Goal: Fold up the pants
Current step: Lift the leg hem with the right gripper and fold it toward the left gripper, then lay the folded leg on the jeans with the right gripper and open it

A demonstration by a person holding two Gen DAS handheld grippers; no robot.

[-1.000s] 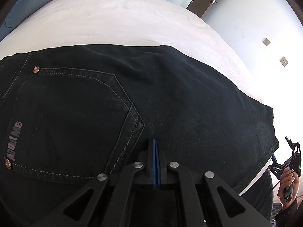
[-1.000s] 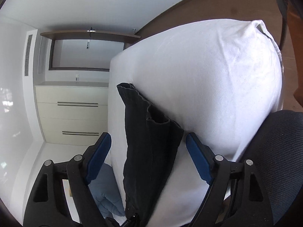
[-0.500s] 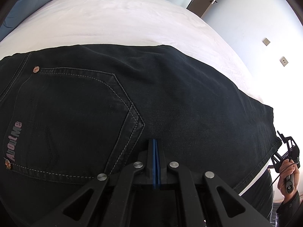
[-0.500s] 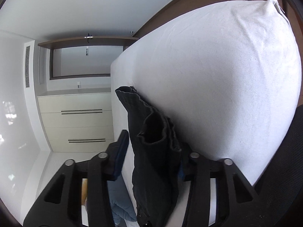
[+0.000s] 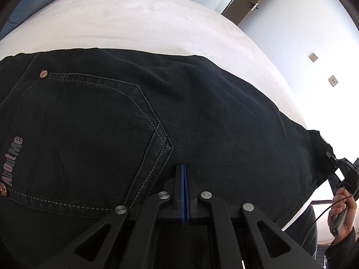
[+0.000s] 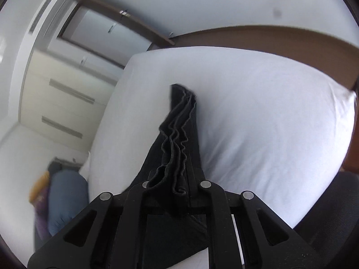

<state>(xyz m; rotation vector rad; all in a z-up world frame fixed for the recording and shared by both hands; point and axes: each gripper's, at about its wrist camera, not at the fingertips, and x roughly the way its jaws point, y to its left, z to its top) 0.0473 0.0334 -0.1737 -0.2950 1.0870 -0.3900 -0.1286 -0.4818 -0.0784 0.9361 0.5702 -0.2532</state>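
Observation:
Black jeans (image 5: 202, 116) lie folded lengthwise on a white bed (image 5: 143, 22), back pocket and "AboutMe" label on the left. My left gripper (image 5: 184, 168) is shut, its blue pads pressed together over the near edge of the jeans; whether cloth is between them I cannot tell. In the right wrist view my right gripper (image 6: 174, 186) is shut on the bunched leg hems of the jeans (image 6: 177, 139), lifted off the bed (image 6: 258, 123). The right gripper also shows in the left wrist view (image 5: 343, 174), at the jeans' far right end.
A blue pillow (image 5: 33, 2) lies at the bed's far left. A white drawer unit (image 6: 60, 103) and a dark office chair (image 6: 332, 213) stand beside the bed. A wooden door (image 5: 249, 2) is behind the bed.
My right gripper has closed from wide open onto the leg hems and lifted them, the view tilting. My left gripper and the jeans' upper part have stayed put.

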